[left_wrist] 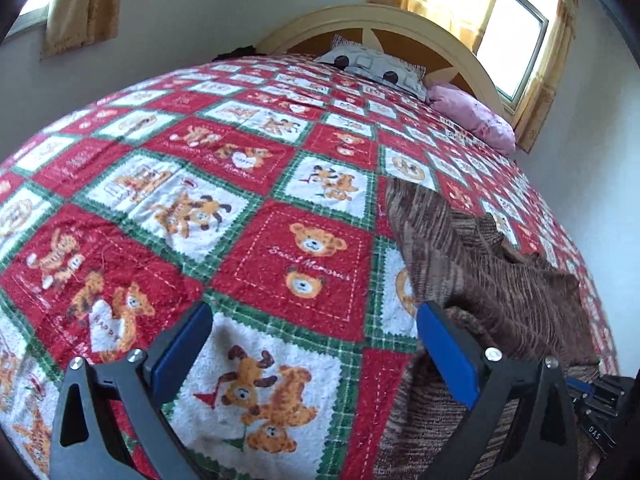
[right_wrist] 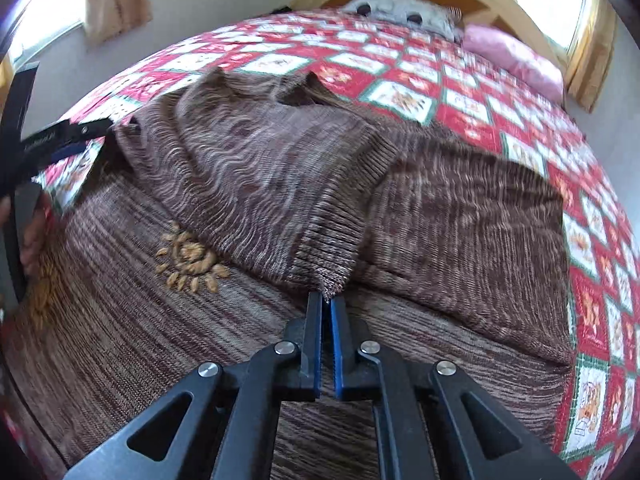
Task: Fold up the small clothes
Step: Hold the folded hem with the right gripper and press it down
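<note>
A brown knitted sweater [right_wrist: 256, 168] lies on the bed, with one sleeve folded across its body and a tan sun motif [right_wrist: 190, 258] on the front. My right gripper [right_wrist: 327, 300] is shut on the ribbed cuff [right_wrist: 324, 252] of that sleeve. In the left wrist view the sweater [left_wrist: 492, 280] lies to the right. My left gripper [left_wrist: 314, 344] is open and empty above the blanket, its right finger [left_wrist: 448, 356] at the sweater's left edge. The left gripper also shows at the far left of the right wrist view [right_wrist: 60, 140].
The bed is covered by a red, green and white teddy-bear blanket [left_wrist: 248, 200]. A grey patterned pillow [left_wrist: 372, 64] and a pink pillow [left_wrist: 472, 116] lie by the wooden headboard [left_wrist: 400, 20]. Curtained windows [left_wrist: 516, 28] are behind.
</note>
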`<state>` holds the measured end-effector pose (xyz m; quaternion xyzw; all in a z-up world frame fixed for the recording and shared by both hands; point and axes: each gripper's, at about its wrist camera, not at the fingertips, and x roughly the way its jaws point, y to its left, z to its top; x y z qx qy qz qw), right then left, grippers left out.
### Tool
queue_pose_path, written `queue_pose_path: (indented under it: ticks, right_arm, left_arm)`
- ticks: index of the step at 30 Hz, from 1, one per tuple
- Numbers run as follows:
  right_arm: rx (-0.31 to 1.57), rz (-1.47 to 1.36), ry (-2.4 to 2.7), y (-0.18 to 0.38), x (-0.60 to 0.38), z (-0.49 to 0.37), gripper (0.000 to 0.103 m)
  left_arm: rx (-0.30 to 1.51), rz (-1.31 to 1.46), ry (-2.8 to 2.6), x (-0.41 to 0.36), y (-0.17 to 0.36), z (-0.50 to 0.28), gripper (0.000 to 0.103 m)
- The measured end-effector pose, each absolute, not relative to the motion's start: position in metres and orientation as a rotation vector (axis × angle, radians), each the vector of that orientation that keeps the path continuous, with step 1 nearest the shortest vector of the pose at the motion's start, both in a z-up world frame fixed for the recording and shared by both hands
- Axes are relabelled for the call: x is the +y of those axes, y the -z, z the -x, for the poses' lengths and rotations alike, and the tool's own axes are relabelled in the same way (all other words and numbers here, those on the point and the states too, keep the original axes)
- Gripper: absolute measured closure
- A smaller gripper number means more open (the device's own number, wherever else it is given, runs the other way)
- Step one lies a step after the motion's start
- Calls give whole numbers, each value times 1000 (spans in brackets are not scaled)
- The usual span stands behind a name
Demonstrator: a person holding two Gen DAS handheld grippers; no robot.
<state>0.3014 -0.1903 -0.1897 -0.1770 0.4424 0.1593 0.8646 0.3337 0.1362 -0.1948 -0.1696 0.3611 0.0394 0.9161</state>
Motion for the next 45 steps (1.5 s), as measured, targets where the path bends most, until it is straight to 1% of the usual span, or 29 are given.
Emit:
queue_pose_path:
  ticks: [6,10,21,25,28,31,38,41,42,45]
  right_arm:
    - [925,321,-347,190,-197,-303,98]
    - [914,308,-344,193,-196,-304,98]
    - [906,301,-345,200,-195,-301,98]
    - [903,322,-337,201,-194,-300,98]
    - [898,332,-333,202,-192,-299,98]
    - [894,342,-331,203,-191,-298,98]
    - [899,318,-341,204,-194,-300,98]
    - [899,313,-344,203,-195,-299,98]
    - [897,309,-346,201,-195,-298,98]
    - [860,289,-331,183,-201,-296,98]
  left_arm:
    - [794,117,-52,100,190,-334,0]
    - [865,-12,-29,79,196,-350,0]
    - [772,75,-5,88,171,-317,0]
    - [799,-36,-63,74,179,-340,0]
    - [859,-96,-137,72,192,-363,0]
    - [842,-30,-247,90,187,-363,0]
    - [910,117,-373,129,202,-335,0]
    - [926,156,-299,133,203,-333,0]
    - [912,163,-297,134,200,-330,0]
    - [771,198,-298,137,175,-316,0]
